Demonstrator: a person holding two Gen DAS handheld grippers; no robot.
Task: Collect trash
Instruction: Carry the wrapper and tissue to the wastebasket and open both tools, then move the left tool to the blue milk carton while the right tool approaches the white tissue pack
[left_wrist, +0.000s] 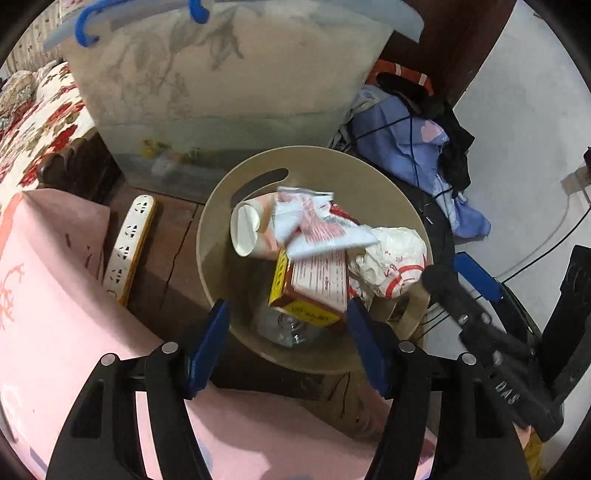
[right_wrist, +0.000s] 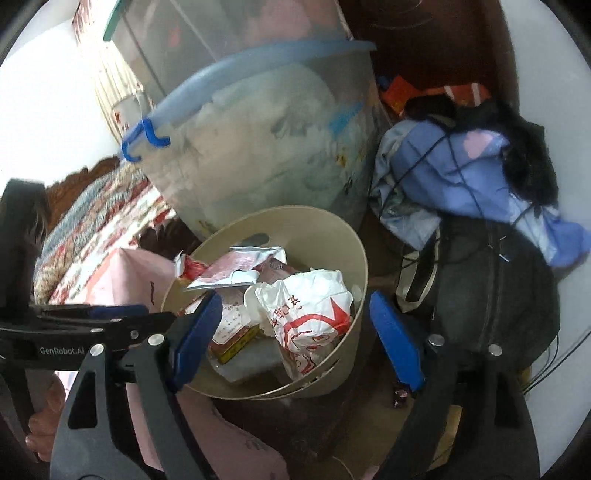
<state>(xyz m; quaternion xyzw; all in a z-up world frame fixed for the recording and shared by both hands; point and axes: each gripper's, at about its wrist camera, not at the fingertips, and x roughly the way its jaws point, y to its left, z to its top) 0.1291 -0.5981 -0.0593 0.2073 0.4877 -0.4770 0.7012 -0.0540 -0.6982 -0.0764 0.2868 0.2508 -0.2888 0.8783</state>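
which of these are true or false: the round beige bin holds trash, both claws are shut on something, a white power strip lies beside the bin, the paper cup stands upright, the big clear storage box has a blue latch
1. The round beige plastic bin holds trash. True.
2. Both claws are shut on something. False: the left claw and right claw are open and hold nothing.
3. A white power strip lies on the dark wood beside the bin. True.
4. The white paper cup stands upright. False: it lies on its side in the bin.
5. The big clear plastic storage box has a blue latch. True.
6. The crumpled white plastic bag with red print lies on the floor. False: it sits in the bin.
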